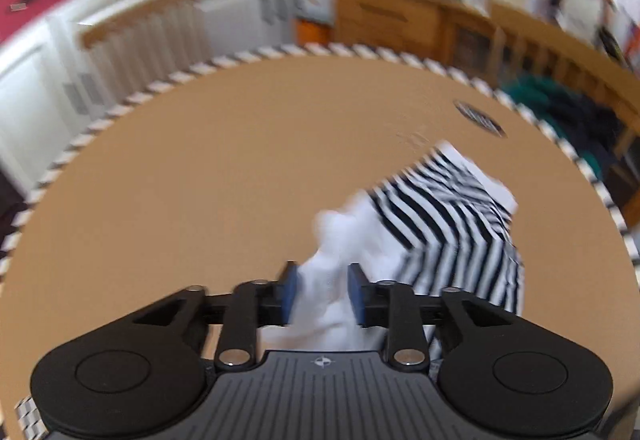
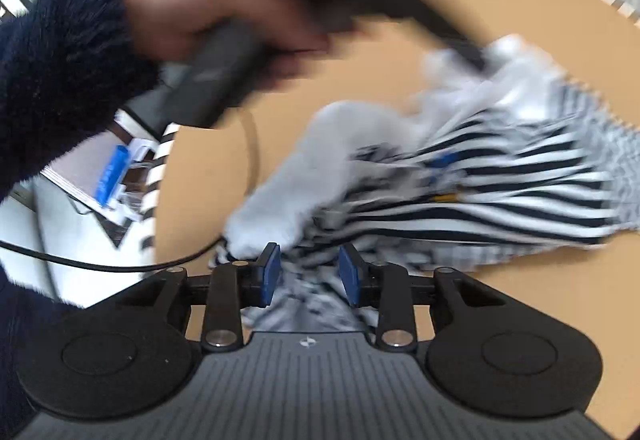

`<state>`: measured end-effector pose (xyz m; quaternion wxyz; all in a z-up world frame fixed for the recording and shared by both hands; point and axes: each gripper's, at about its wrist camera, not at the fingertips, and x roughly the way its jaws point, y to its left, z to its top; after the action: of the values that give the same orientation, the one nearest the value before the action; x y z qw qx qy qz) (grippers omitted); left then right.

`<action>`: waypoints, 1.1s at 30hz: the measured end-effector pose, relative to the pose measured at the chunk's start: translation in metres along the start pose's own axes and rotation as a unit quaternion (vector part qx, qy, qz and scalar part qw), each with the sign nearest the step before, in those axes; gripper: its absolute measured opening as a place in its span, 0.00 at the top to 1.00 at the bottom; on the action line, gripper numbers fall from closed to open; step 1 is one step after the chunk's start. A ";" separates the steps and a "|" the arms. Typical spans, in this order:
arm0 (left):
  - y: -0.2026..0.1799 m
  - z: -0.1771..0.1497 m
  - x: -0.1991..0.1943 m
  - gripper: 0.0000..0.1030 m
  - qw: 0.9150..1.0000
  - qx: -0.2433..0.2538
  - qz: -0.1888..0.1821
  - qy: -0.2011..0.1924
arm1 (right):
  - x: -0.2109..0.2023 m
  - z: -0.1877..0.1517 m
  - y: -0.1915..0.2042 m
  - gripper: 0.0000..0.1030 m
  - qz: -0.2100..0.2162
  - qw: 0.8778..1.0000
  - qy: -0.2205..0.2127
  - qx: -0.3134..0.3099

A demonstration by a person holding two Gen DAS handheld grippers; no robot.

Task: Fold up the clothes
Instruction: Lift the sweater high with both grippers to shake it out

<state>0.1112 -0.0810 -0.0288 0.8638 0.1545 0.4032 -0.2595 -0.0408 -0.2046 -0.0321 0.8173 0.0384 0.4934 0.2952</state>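
Observation:
A black-and-white striped garment [image 1: 440, 207] with white parts lies bunched on the round tan table [image 1: 200, 179], right of centre. My left gripper [image 1: 322, 292] is closed on a white fold of it, with cloth filling the gap between the blue pads [image 1: 289, 292]. In the right wrist view the garment [image 2: 500, 179] spreads to the right. My right gripper [image 2: 310, 276] pinches its crumpled near edge. A hand [image 2: 208, 11] in a dark fuzzy sleeve [image 2: 60, 59] holds the left gripper [image 2: 474, 59], whose tip meets the cloth's far edge. Both views are motion-blurred.
The table has a striped rim [image 1: 100, 123] and a dark round mark [image 1: 480, 117] at the far right. White cabinets [image 1: 120, 51] and cluttered wooden furniture [image 1: 392, 15] stand beyond. A black cable [image 2: 100, 266] hangs off the left edge. Bare tabletop lies left of the garment.

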 end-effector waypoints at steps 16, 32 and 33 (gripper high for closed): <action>0.029 -0.106 -0.020 0.41 0.972 -0.217 -0.034 0.085 | 0.062 0.140 -0.087 0.29 -0.005 0.972 -0.001 -0.235; 0.062 -0.113 -0.113 0.92 0.941 -0.336 -0.019 -0.027 | -0.027 0.100 -0.095 0.95 -0.003 0.995 -0.077 -0.064; 0.065 -0.113 -0.129 0.92 0.940 -0.338 -0.021 -0.043 | -0.049 0.095 -0.093 0.95 -0.006 0.994 -0.100 -0.048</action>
<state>0.0087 0.0678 0.0043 0.8760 -0.1660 0.4330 -0.1322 0.0625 -0.2850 0.0220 0.8654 0.0252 0.3942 0.3084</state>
